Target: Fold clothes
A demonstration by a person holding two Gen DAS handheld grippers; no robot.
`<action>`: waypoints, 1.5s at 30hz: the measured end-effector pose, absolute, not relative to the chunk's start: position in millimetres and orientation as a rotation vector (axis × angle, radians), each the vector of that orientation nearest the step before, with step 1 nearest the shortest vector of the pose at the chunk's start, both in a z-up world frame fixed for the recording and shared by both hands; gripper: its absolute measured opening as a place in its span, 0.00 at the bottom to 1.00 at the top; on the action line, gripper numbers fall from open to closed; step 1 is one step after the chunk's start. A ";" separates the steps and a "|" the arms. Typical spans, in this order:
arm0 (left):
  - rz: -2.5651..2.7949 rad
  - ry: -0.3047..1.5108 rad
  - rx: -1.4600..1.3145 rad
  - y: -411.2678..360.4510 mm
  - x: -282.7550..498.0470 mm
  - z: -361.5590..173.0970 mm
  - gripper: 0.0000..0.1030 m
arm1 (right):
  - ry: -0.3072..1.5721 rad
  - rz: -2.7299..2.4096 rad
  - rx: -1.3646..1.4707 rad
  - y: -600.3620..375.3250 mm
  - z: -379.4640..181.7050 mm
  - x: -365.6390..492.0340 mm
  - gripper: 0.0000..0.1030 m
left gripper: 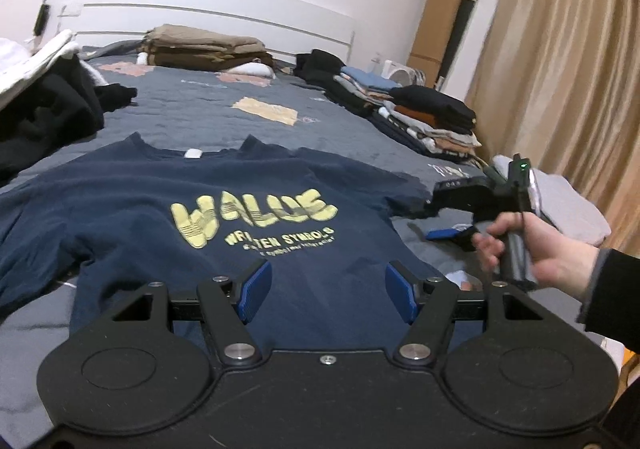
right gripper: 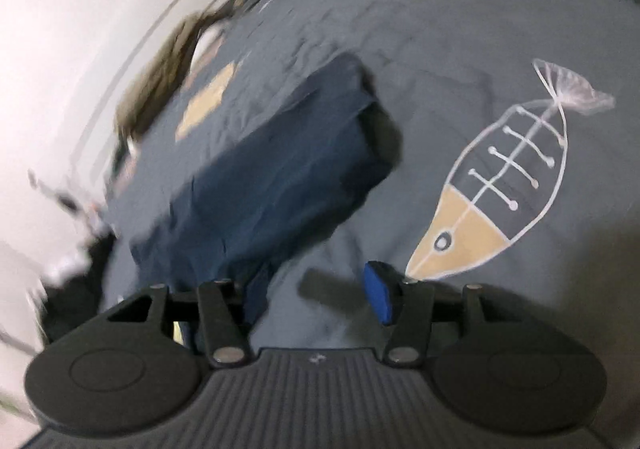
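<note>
Left gripper [left gripper: 327,291] spread wide, empty, hovering over the hem end of the navy T-shirt [left gripper: 224,217]. Right gripper [right gripper: 316,297] also spread, nothing pinched, near the sleeve [right gripper: 280,169]; view is blurred. Shirt lies flat, print up, on the grey bedspread [left gripper: 192,109]. Light, limp cotton: will sag and wrinkle. Judgement: pinch at seams, at sleeve edge or hem corners.

My right claw [right gripper: 320,299] view is smeared with motion; its left blue pad is hidden behind the navy cotton T-shirt's [right gripper: 256,185] sleeve. The shirt's small third print line [left gripper: 294,249] stays unreadable to me.
</note>
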State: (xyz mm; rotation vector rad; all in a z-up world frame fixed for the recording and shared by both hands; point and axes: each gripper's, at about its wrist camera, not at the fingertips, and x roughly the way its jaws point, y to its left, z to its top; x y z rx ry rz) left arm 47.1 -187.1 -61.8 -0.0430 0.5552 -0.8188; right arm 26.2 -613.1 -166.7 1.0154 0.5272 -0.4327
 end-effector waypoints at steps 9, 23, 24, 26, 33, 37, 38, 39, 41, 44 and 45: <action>-0.836 0.594 -0.056 -197.4 58.8 -74.7 0.61 | 0.355 -0.413 1.205 -636.0 -185.0 37.5 0.53; -0.888 0.585 -0.105 -202.4 55.3 -70.0 0.60 | 0.285 -0.480 1.009 -667.6 -141.8 41.1 0.05; -0.888 0.588 -0.103 -201.9 55.4 -70.1 0.60 | 0.317 -0.486 0.970 -668.0 -145.0 47.3 0.05; -0.887 0.592 -0.097 -200.6 55.1 -70.1 0.60 | 0.386 -0.500 0.994 -672.7 -160.7 52.7 0.08; -0.856 0.586 -0.109 -189.9 58.4 -66.2 0.61 | 0.468 -0.397 0.942 -650.7 -117.7 9.4 0.38; -0.837 0.573 -0.145 -182.9 50.0 -55.3 0.61 | 0.524 -0.346 0.804 -600.7 -96.3 -34.8 0.49; -0.838 0.569 -0.152 -180.7 44.9 -52.9 0.61 | 0.560 -0.336 0.771 -590.6 -93.9 -42.5 0.49; -0.839 0.565 -0.159 -178.5 39.7 -50.4 0.61 | 0.591 -0.324 0.738 -580.7 -92.0 -49.6 0.49; -0.841 0.556 -0.172 -174.0 29.5 -45.5 0.61 | 0.626 -0.290 0.669 -556.4 -89.9 -71.5 0.49; -0.846 0.547 -0.185 -167.5 13.7 -39.8 0.61 | 0.655 -0.276 0.569 -525.6 -94.3 -103.2 0.49; -0.850 0.550 -0.182 -166.1 6.9 -40.1 0.61 | 0.665 -0.281 0.547 -517.9 -97.3 -112.0 0.49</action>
